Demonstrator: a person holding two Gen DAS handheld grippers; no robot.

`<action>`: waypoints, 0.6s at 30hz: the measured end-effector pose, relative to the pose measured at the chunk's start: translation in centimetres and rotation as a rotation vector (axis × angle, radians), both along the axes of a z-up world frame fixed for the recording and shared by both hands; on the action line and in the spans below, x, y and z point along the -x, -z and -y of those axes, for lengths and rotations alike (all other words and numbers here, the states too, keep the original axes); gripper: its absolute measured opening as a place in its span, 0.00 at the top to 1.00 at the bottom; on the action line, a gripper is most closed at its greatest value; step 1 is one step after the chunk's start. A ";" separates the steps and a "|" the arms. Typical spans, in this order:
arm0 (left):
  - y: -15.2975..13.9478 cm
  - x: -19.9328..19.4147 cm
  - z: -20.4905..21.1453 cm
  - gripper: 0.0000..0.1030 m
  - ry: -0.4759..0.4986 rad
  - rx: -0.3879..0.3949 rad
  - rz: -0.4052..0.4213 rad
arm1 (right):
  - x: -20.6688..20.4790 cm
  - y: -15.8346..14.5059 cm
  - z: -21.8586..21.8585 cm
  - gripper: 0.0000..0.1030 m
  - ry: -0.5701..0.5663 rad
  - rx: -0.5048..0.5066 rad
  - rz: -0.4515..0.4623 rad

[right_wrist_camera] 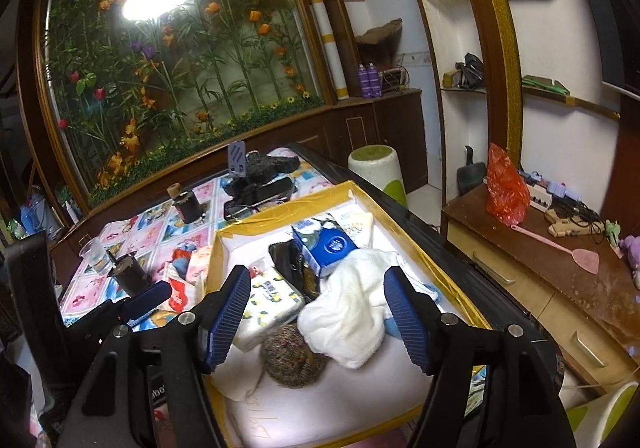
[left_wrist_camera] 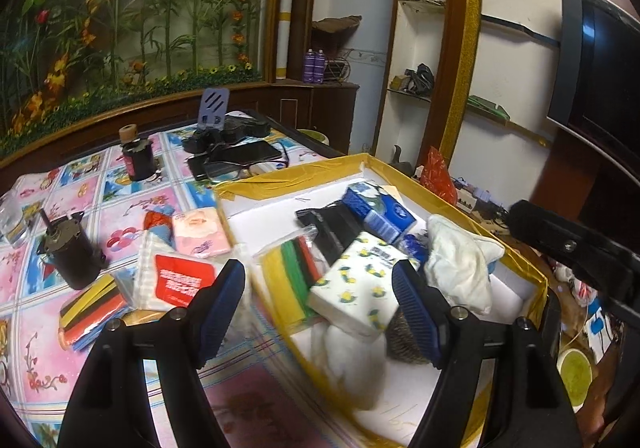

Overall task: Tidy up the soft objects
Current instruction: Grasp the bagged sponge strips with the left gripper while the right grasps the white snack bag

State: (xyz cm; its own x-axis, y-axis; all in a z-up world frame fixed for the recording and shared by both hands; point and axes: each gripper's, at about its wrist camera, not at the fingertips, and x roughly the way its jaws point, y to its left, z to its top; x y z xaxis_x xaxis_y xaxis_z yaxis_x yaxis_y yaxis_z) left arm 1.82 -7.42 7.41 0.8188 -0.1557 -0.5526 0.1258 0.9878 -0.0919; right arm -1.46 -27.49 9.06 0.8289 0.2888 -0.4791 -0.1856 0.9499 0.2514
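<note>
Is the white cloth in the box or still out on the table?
In: the white cloth lies crumpled inside the yellow-edged box, among tissue packs.

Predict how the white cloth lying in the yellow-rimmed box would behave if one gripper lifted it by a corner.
The white cloth lies crumpled and draped over neighbouring items, so it would probably hang limp and unfold. It looks thin, so likely light. Its terry-like surface should grip well, though it might drag the lemon-print tissue pack beside it.

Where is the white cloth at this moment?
The white cloth lies inside the yellow-rimmed box, toward its right side. In the right wrist view it sits just below the blue tissue pack and partly over the speckled ball.
</note>
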 end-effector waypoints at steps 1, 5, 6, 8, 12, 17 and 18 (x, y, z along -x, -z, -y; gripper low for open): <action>0.0 0.0 -0.6 0.27 -0.006 0.005 -0.006 | 0.1 -0.1 -0.3 0.29 -0.009 -0.001 0.003; 0.0 0.1 -3.7 0.27 -0.054 0.010 -0.029 | 0.4 -0.3 -1.7 0.28 -0.058 0.006 0.002; 0.0 0.1 -4.5 0.27 -0.068 0.009 -0.034 | 0.5 -0.2 -2.1 0.28 -0.070 0.007 0.000; 0.2 0.0 -6.7 0.27 -0.105 0.003 -0.049 | 0.6 -0.1 -2.9 0.28 -0.096 0.011 -0.001; 0.7 -0.6 -11.8 0.27 -0.191 0.003 -0.096 | 0.8 0.2 -4.1 0.28 -0.138 0.011 -0.006; 2.3 -1.6 -18.3 0.27 -0.265 0.014 -0.180 | 0.9 0.8 -5.0 0.27 -0.170 0.004 -0.021; 2.7 -1.8 -19.2 0.27 -0.273 0.022 -0.187 | 0.9 0.9 -5.1 0.27 -0.174 0.001 -0.023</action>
State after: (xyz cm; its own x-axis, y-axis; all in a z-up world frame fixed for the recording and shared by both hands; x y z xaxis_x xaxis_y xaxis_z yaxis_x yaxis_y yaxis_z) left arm 3.63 11.73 4.75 0.7163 0.0425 -0.6965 -0.1649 0.9802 -0.1098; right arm -2.31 -22.44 8.13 0.7550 0.4264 -0.4983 -0.3415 0.9042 0.2563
